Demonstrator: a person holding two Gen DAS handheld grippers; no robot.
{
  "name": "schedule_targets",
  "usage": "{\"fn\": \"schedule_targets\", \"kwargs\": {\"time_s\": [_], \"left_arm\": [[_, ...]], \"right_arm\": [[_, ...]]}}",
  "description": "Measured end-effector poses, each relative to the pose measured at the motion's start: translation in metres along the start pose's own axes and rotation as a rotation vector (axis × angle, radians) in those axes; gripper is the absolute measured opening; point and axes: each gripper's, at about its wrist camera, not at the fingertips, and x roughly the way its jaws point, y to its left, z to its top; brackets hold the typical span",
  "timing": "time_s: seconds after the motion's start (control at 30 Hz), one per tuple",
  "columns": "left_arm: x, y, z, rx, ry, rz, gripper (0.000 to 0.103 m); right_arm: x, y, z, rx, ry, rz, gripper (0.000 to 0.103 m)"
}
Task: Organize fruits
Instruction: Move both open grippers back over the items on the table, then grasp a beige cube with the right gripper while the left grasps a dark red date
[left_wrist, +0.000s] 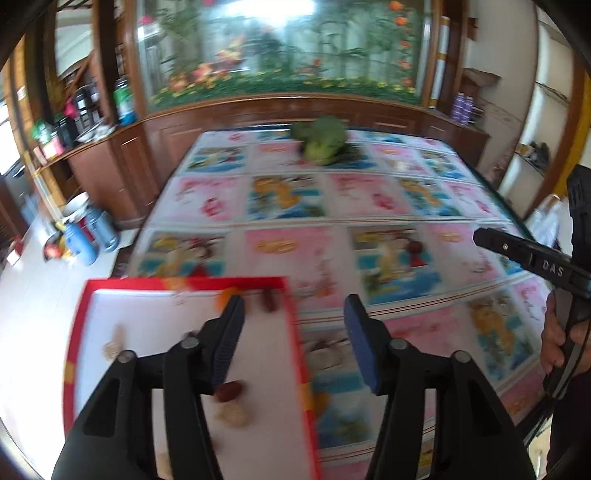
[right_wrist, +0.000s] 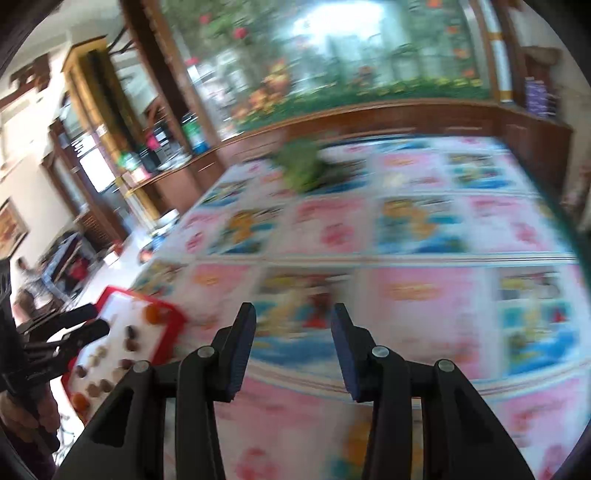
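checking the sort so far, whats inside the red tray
Inside the red tray, on its white floor: small dark red fruits, pale round pieces and something orange, all blurred. The left gripper covers part of the floor, so a full count isn't possible.

A home living room, large fish tank (left_wrist: 280, 48) in wooden cabinets (left_wrist: 122, 162); cluttered shelves (left_wrist: 74, 122), patterned tablecloth (left_wrist: 332, 206), tiled floor (left_wrist: 48, 280)

Each hand-held gripper (left_wrist: 295, 325) (right_wrist: 293, 326) is matte black plastic with silver round screws and ribbed dark-blue pads (left_wrist: 364, 347); the right one carries white "DAS" lettering and a thin black cable.
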Motion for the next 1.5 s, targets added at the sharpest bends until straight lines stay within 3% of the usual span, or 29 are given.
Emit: {"fn": "schedule_targets", "kwargs": {"time_s": [0.17,0.23,0.37,0.43,0.53,0.57,0.83,0.97,1.1,1.17,1.3,1.37,1.4,1.5], "left_arm": [[0.028,-0.069,0.017,0.072,-0.006,-0.132,0.061],[0.043,-0.090,0.026,0.108,-0.013,-0.145,0.061],[0.073,-0.116,0.036,0.186,-0.034,-0.185,0.061],[0.093,-0.122,0.038,0.200,0.003,-0.200,0.061],[0.115,-0.120,0.037,0.167,0.097,-0.183,0.061],[0.118,-0.117,0.037,0.150,0.108,-0.207,0.061],[0.118,-0.105,0.047,0.167,0.090,-0.184,0.061],[0.125,-0.093,0.051,0.164,0.097,-0.170,0.061],[0.134,-0.084,0.052,0.162,0.119,-0.174,0.061],[0.136,-0.079,0.050,0.158,0.130,-0.184,0.061],[0.135,-0.076,0.048,0.168,0.133,-0.196,0.061],[0.137,-0.075,0.049,0.163,0.137,-0.194,0.061],[0.137,-0.074,0.049,0.157,0.139,-0.190,0.061],[0.135,-0.072,0.049,0.145,0.128,-0.187,0.061]], "right_arm": [[-0.042,-0.055,0.030,0.106,-0.089,-0.042,0.042],[-0.052,-0.071,0.048,0.136,-0.122,-0.037,0.042],[-0.052,-0.095,0.090,0.177,-0.151,-0.035,0.042],[-0.040,-0.103,0.107,0.177,-0.143,-0.044,0.042],[0.001,-0.119,0.130,0.205,-0.086,-0.032,0.042],[0.015,-0.122,0.135,0.212,-0.063,-0.031,0.042],[0.152,-0.126,0.162,0.237,0.102,-0.079,0.042],[0.201,-0.116,0.167,0.195,0.155,-0.129,0.042],[0.231,-0.101,0.163,0.133,0.179,-0.200,0.041],[0.232,-0.099,0.161,0.122,0.135,-0.261,0.041],[0.241,-0.100,0.157,0.116,0.139,-0.290,0.041],[0.244,-0.103,0.153,0.111,0.130,-0.315,0.034],[0.243,-0.104,0.154,0.122,0.122,-0.313,0.025],[0.235,-0.114,0.151,0.170,0.104,-0.279,0.025]]}}
